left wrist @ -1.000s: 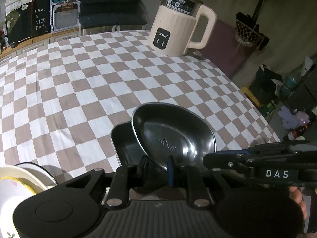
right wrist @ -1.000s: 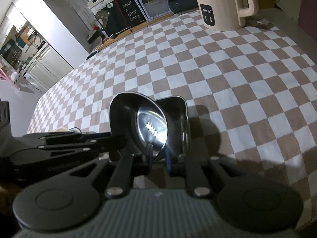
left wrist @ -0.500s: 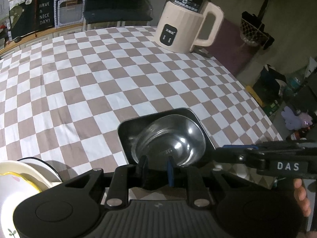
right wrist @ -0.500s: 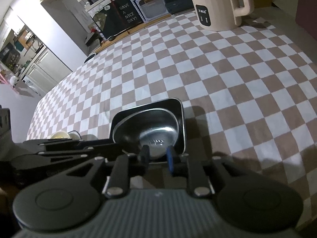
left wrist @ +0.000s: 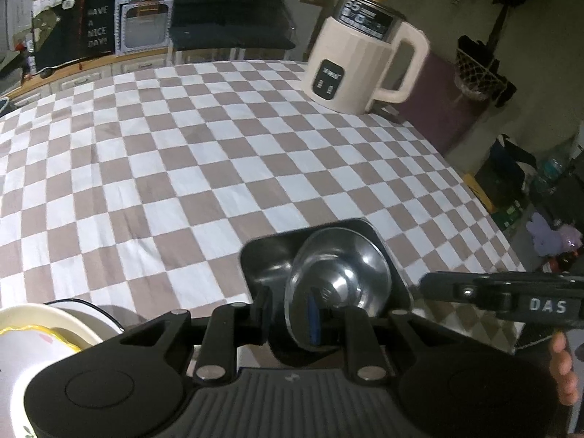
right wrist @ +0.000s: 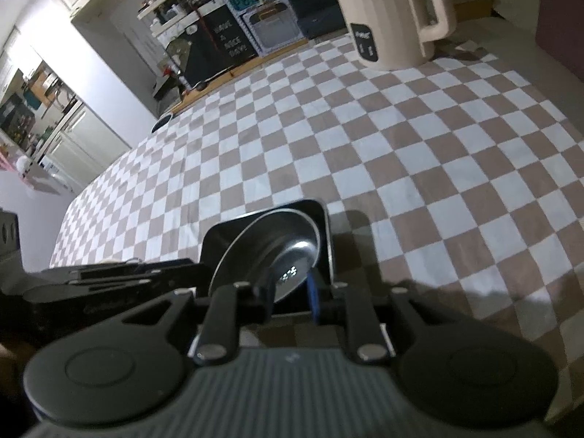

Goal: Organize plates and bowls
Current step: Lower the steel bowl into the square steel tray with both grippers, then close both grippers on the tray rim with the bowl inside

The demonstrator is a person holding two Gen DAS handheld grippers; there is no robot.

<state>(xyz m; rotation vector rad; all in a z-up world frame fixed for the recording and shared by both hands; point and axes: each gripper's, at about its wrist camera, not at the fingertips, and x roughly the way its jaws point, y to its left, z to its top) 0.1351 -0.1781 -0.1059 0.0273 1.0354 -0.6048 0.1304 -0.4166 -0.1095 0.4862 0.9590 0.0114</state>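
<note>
A shiny oval steel dish [left wrist: 339, 284] rests inside a dark rectangular steel tray [left wrist: 266, 259] near the table's front edge. My left gripper [left wrist: 288, 314] is shut on the oval dish's near rim. My right gripper [right wrist: 292, 288] is also shut on the oval dish [right wrist: 270, 248], which lies tilted in the tray [right wrist: 325, 233]. The right gripper's body shows at the right of the left wrist view [left wrist: 511, 292]. A cream bowl [left wrist: 40, 332] stacked on other white dishes sits at the lower left.
A cream electric kettle [left wrist: 361, 69] stands at the table's far right corner; it also shows in the right wrist view [right wrist: 394, 18]. The checkered tablecloth [left wrist: 182, 168] covers the table. The table's right edge drops to a cluttered floor.
The oval dish was held up on edge above the tray; it has been lowered and tipped flat into the tray. Both grippers stayed shut on its rim.
</note>
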